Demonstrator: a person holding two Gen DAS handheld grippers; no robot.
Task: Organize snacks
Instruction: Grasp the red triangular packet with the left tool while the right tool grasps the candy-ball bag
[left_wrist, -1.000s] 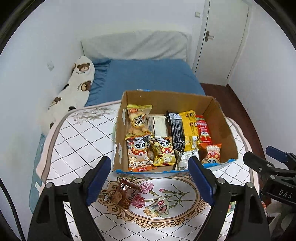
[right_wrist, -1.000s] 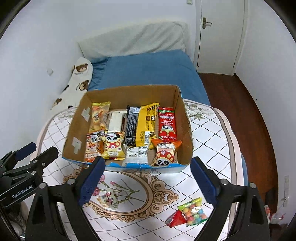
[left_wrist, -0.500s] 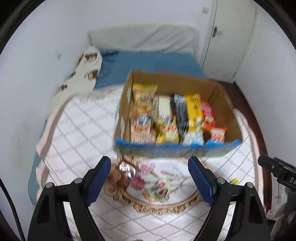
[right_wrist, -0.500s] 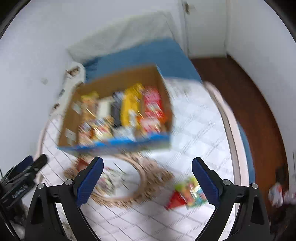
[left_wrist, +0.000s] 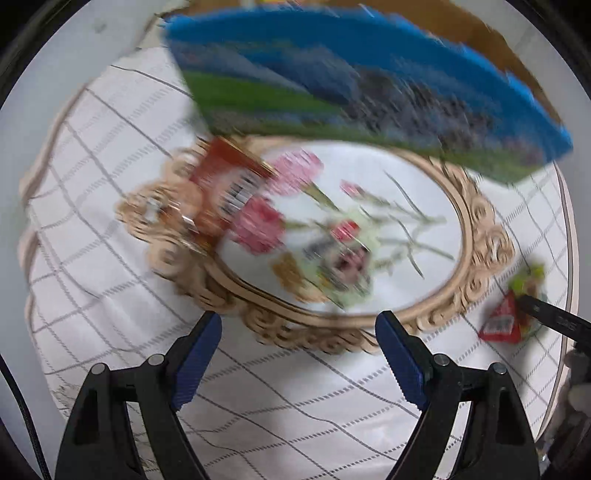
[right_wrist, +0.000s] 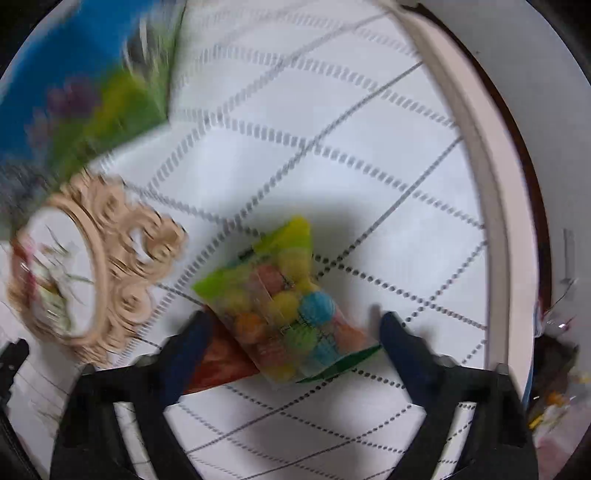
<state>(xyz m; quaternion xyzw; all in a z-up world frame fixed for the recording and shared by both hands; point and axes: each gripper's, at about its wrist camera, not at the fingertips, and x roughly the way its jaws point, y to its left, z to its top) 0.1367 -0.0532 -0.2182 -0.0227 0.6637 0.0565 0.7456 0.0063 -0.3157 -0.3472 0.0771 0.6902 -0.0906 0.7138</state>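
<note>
left gripper (left_wrist: 298, 345) – jaws wide, holding nothing, above tablecloth (left_wrist: 110, 258) near brown packet (left_wrist: 221, 184) | right gripper (right_wrist: 290, 338) – jaws wide, straddling candy bag (right_wrist: 284, 306), no grip | box (left_wrist: 369, 85) behind – 2 views blurred

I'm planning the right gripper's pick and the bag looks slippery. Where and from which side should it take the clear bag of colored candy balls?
Grip the candy bag across its lumpy middle, coming straight down from above. It lies flat on the tablecloth, partly over a red packet, between the open fingers of the right gripper. The flat sealed ends would likely slip.
</note>
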